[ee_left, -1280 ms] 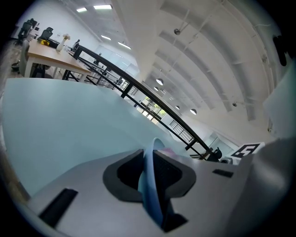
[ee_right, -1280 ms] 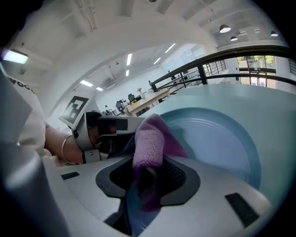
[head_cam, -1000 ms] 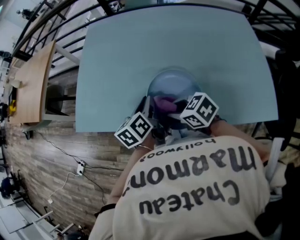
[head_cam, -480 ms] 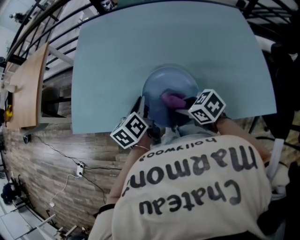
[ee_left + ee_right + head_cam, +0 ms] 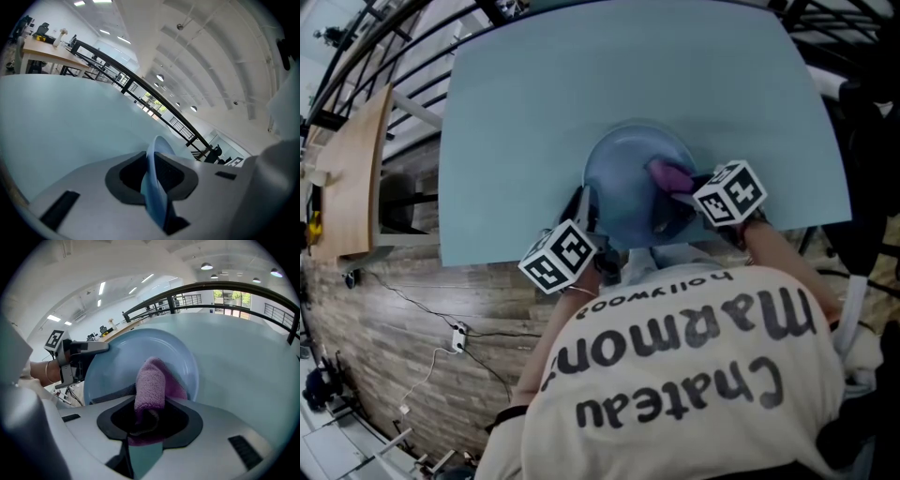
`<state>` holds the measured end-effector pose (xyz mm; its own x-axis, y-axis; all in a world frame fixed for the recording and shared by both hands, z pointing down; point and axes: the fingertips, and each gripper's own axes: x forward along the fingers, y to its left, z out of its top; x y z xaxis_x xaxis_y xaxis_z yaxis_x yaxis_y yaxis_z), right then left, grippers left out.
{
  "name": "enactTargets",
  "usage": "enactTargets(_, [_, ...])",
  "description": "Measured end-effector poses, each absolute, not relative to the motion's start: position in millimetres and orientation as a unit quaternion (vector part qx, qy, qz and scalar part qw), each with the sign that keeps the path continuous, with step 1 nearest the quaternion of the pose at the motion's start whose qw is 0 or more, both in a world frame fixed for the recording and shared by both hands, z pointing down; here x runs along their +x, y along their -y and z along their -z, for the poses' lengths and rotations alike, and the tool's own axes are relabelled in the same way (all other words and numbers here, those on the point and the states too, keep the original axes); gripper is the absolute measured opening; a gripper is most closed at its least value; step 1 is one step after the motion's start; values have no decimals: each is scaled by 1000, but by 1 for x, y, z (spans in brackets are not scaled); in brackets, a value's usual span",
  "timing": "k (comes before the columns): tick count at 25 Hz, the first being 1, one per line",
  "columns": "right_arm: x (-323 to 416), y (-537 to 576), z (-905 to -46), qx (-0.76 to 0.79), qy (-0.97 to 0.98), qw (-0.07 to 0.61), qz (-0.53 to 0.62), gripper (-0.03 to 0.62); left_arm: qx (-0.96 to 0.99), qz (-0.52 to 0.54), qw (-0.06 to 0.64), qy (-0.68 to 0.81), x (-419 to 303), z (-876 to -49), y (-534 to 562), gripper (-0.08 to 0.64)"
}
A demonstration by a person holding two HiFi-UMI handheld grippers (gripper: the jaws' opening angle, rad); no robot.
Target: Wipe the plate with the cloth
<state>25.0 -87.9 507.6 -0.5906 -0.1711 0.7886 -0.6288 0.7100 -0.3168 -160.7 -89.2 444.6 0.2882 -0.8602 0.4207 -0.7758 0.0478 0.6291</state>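
Table (image 5: 628, 75): a wide bare surface lies beyond the plate (image 5: 623, 178) and to both sides of it, open to a pass by either hand. The near edge is crowded. The left gripper (image 5: 584, 208) clamps the plate's near-left rim. The right gripper (image 5: 682, 195), gripping the cloth (image 5: 667, 172), sits over the plate's right side (the plate fills the space between them). The person's torso (image 5: 675, 375) closes the near side. Left of the table is a gap, then a wooden bench top (image 5: 356, 159). Black railings (image 5: 814, 21) crowd the far corners.
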Motion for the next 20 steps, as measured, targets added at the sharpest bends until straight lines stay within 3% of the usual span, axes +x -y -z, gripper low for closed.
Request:
enactTargets(15, [45, 127, -496, 331, 835, 331, -288, 158, 695, 50, 411, 588, -151, -439, 88, 52])
enactTargets(20, [23, 120, -482, 292, 848, 305, -319, 156, 689, 63, 412, 593, -155, -434, 93, 54])
